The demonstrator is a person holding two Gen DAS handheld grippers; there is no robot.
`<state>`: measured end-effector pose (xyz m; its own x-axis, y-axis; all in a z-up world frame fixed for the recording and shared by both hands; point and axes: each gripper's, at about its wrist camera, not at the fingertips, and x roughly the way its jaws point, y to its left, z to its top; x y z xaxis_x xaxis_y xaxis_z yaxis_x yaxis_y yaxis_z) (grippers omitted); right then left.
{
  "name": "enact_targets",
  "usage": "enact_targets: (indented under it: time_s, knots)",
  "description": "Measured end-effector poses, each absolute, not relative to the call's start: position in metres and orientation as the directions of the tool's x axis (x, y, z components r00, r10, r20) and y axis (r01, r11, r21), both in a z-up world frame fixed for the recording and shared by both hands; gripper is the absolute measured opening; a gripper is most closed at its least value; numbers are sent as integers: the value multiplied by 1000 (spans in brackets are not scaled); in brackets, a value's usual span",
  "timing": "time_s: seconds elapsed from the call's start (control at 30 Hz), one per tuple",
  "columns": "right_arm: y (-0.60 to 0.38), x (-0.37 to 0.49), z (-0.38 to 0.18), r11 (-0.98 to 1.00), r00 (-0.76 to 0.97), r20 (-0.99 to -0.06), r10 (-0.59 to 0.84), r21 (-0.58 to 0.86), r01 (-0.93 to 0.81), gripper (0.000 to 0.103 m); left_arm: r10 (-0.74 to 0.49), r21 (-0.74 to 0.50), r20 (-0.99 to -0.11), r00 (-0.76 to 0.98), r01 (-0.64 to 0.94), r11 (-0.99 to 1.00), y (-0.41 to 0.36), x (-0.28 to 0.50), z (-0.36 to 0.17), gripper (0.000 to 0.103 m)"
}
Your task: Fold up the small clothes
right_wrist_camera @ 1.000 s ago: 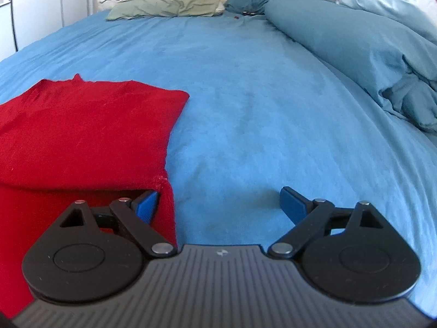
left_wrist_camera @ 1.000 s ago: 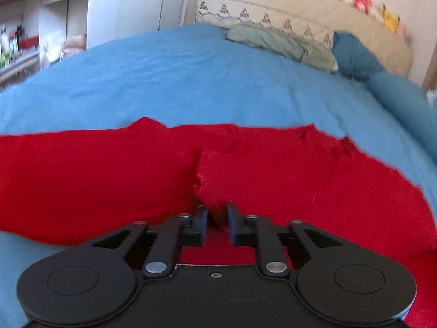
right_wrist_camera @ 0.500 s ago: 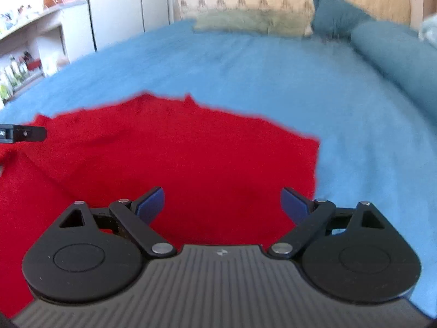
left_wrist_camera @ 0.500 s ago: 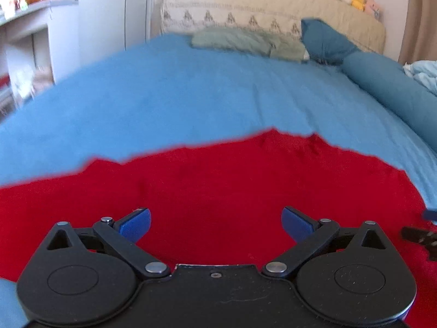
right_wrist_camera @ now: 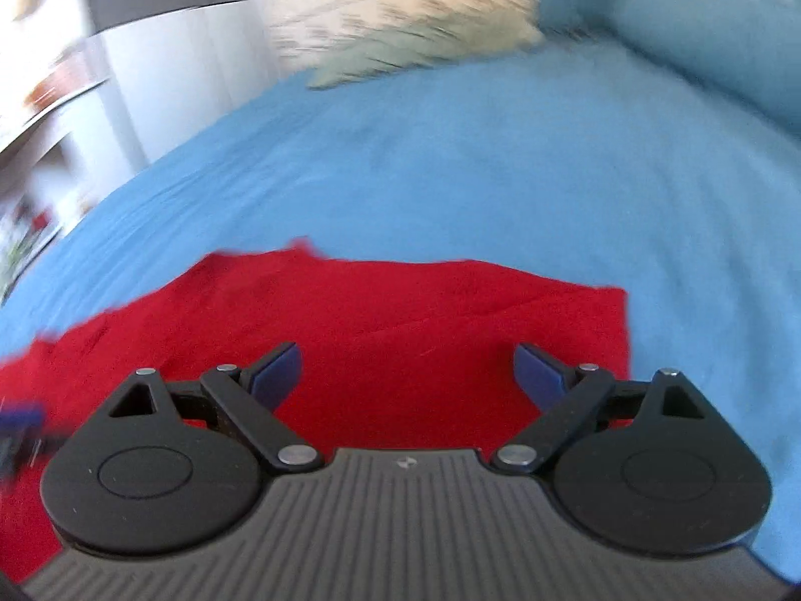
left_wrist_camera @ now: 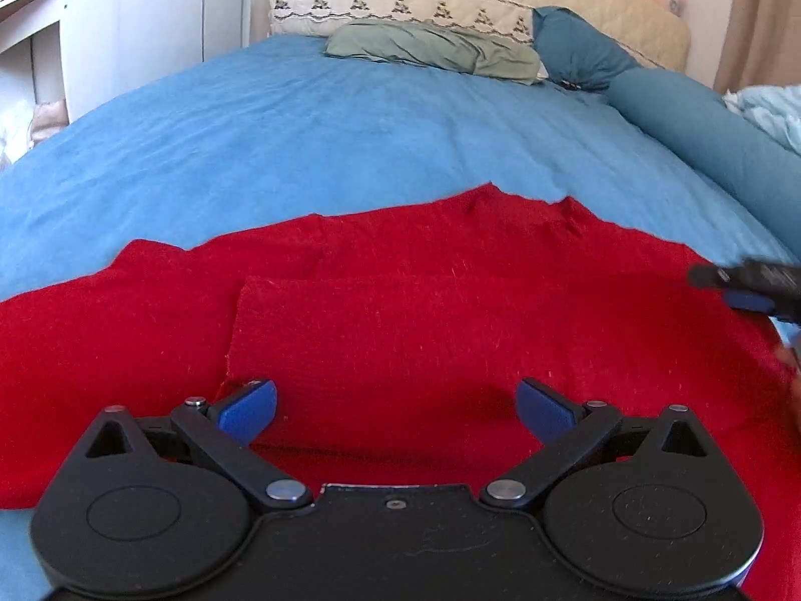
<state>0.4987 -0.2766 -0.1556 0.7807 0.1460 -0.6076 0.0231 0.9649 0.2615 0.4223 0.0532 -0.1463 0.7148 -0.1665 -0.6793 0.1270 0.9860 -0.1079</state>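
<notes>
Both wrist views low over red garment [left_wrist_camera: 400, 310], headboard-facing.

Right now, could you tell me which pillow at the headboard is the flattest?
The sage-green pillow: it lies flat, while the teal cushion beside it bulges.

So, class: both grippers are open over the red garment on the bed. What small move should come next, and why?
Probably lower the left gripper and close it on the near edge of the red garment. Both it and the right gripper are open and hold nothing, and the garment lies partly folded on the blue bedcover.
</notes>
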Motion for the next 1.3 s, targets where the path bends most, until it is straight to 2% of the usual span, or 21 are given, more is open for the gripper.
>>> enact_targets:
  time_s: [0.13,0.3,0.4,0.5,0.77,0.93,1.13,1.3]
  knots:
    - [-299,517,-164,959,786,-616,58,254,129,103,-171,-101,-680,713,140,985,55,421,-149,103]
    - [-291,515,-155,973,765,-644,0,175,148,103,-166,-115,-681,713,120,986,56,422,-141,103]
    - [-285,500,-126,971,796,-604,52,217,101,103,-154,-141,-664,731,80,987,64,417,-120,103]
    - [-270,476,-87,970,816,-574,70,229,78,103,-106,-113,-632,768,44,993,76,401,-82,103]
    - [-193,414,23,989,866,-484,125,131,-69,103,1,-90,-516,857,-55,994,142,340,23,103]
    - [-132,383,50,971,848,-473,239,142,-194,103,67,-125,-481,874,-144,982,208,297,60,103]
    - [-46,357,37,951,818,-485,310,139,-278,103,185,-135,-499,847,-286,949,300,265,50,103]
    - [15,342,1,943,775,-541,325,131,-305,103,233,-215,-554,799,-409,887,379,243,4,102]
